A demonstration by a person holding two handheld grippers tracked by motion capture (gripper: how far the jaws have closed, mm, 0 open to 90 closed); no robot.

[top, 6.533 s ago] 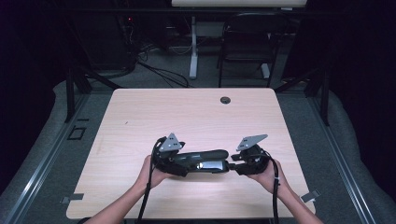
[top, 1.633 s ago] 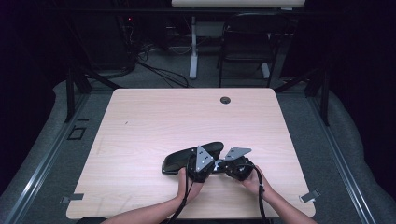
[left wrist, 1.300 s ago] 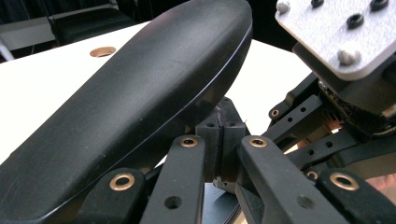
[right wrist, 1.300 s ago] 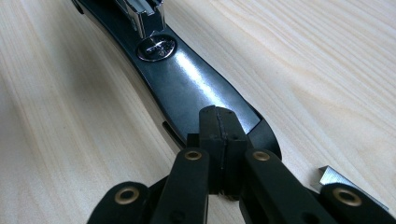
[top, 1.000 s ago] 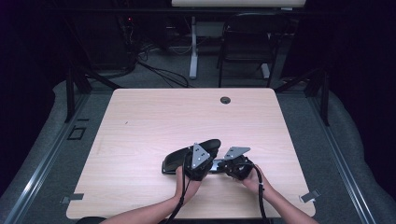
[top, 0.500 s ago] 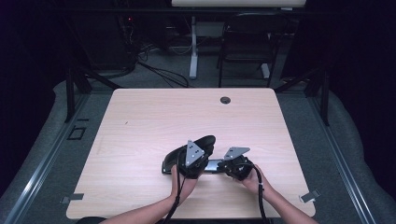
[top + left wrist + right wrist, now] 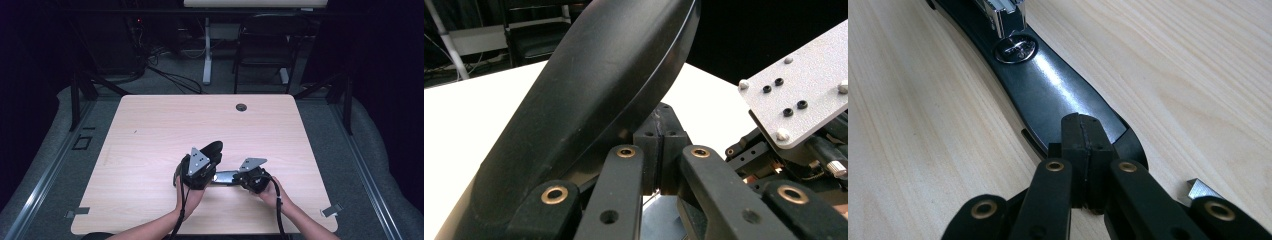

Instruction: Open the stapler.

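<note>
A black stapler lies near the table's front middle, hinged open. Its top cover (image 7: pixel 214 150) (image 7: pixel 589 95) tilts upward, and its shiny black base (image 7: pixel 226 177) (image 7: pixel 1048 95) lies flat on the wood. The steel staple rail (image 7: pixel 1003 15) and round anvil (image 7: pixel 1015 49) show at the base's far end. My left gripper (image 7: pixel 210 169) (image 7: pixel 659 145) is shut, its tips pressed together against the underside of the raised cover. My right gripper (image 7: pixel 237 178) (image 7: pixel 1082 137) is shut too, tips resting on the near end of the base. The right gripper's grey plate (image 7: pixel 799 100) shows close by.
The light wooden table (image 7: pixel 165 125) has a round cable hole (image 7: pixel 241 107) at its far edge. A small metal piece (image 7: pixel 1199 191) lies by the right gripper. Beyond the table stand a dark chair (image 7: pixel 265 45) and floor cables (image 7: pixel 170 75).
The two grippers have closed in on the stapler from its ends. Over the last second the left gripper has swung the cover upward and to the left; the right gripper stays on the base.
</note>
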